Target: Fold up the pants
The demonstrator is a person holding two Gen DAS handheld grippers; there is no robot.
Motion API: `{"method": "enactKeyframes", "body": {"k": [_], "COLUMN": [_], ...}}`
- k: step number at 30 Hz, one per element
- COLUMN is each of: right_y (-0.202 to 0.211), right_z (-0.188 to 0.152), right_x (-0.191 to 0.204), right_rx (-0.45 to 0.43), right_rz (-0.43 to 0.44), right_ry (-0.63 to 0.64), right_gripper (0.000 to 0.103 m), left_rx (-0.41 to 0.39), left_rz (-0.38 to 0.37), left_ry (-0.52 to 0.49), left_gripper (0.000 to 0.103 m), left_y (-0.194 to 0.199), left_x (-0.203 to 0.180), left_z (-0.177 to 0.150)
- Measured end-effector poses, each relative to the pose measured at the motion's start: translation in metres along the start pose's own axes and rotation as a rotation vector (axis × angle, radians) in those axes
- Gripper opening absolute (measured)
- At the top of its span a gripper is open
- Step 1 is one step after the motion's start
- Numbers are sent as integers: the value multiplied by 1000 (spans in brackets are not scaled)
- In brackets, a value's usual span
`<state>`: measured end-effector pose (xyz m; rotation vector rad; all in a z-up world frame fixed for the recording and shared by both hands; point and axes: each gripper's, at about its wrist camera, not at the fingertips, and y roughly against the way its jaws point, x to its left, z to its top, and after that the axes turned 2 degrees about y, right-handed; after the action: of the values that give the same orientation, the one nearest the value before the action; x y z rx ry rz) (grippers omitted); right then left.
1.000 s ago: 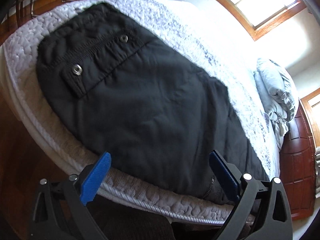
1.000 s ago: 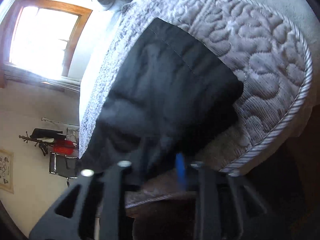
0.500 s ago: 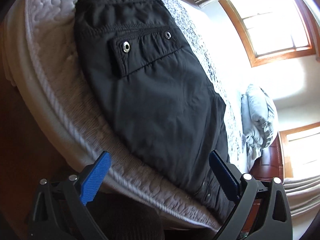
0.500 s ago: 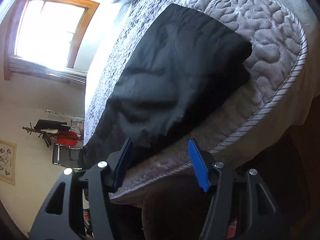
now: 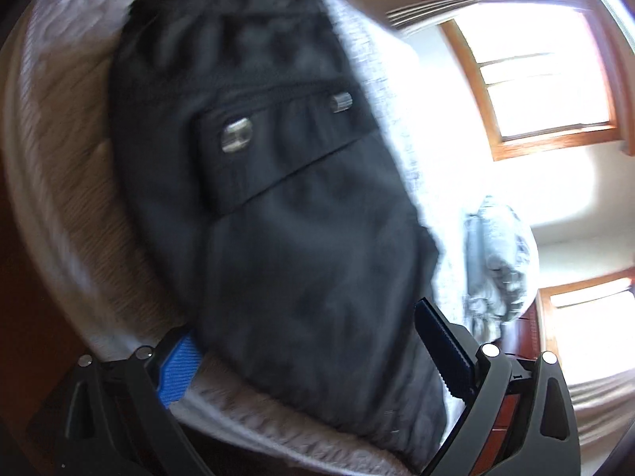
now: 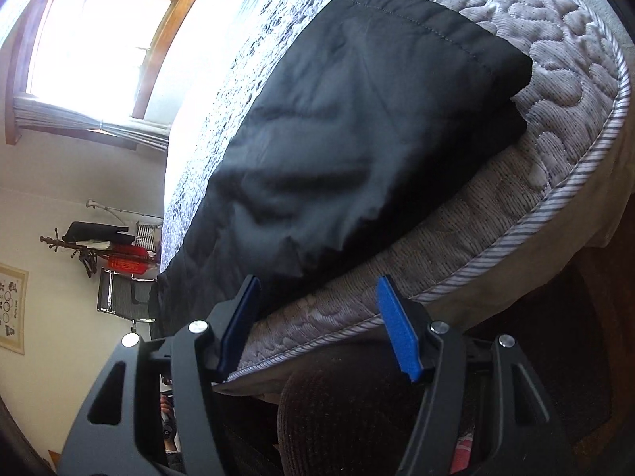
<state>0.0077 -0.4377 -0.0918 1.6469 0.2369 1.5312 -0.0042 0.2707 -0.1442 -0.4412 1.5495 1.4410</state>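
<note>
Left wrist view shows black pants (image 5: 285, 206) flat on the bed (image 5: 59, 182). Both the left gripper (image 5: 313, 361) and right gripper (image 6: 317, 325) are wide open and hold nothing. Next, each probably must pinch the near edge to fold.

Motion blur smears the pants (image 5: 285, 214) and their snaps (image 5: 235, 139).

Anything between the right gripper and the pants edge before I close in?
Only bare quilted mattress separates the open right gripper from the black pants, per the right wrist view; nothing else lies there.

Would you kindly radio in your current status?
Both hand-held grippers, left and right, open, empty. Black pants flat on mattress. Nothing blocking.
</note>
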Motion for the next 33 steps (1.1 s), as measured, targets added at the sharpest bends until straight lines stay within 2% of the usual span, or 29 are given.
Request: {"method": "enactKeyframes", "body": {"k": [9, 11, 13, 14, 16, 17, 19, 23, 25, 29, 31, 33], "right_y": [-2, 0, 4, 5, 5, 5, 3, 5, 3, -3, -8, -11], "right_z": [-2, -3, -4, -5, -6, -6, -7, -3, 0, 10, 14, 19], "right_x": [1, 0, -4, -7, -13, -16, -21, -30, -33, -42, -43, -38], "right_rx": [11, 10, -1, -10, -17, -18, -21, -76, -90, -122, -126, -140], "right_rz": [30, 48, 72, 91, 108, 114, 120, 123, 127, 132, 138, 144], "right_ry": [10, 3, -20, -39, -76, -92, -115, -162, -172, -218, -241, -223], "right_gripper": [64, 67, 69, 69, 70, 70, 70, 70, 70, 70, 71, 71], "left_rx": [0, -19, -50, -55, -66, -70, -75, -57, -49, -43, -45, -49], "left_rz": [8, -5, -20, 0, 76, 99, 98, 103, 93, 71, 47, 41], "left_ry": [60, 51, 61, 59, 18, -7, -25, 6, 1, -1, 16, 19], "left_gripper": [99, 94, 84, 78, 49, 48, 48, 50, 62, 75, 90, 97], "left_y": [-18, -14, -7, -8, -11, -12, -11, -7, -5, -11, -18, -24], "left_x": [10, 10, 20, 21, 22, 22, 24, 27, 26, 20, 18, 12], "left_z": [13, 11, 8, 8, 6, 4, 2, -1, -4, -6, -4, -1]}}
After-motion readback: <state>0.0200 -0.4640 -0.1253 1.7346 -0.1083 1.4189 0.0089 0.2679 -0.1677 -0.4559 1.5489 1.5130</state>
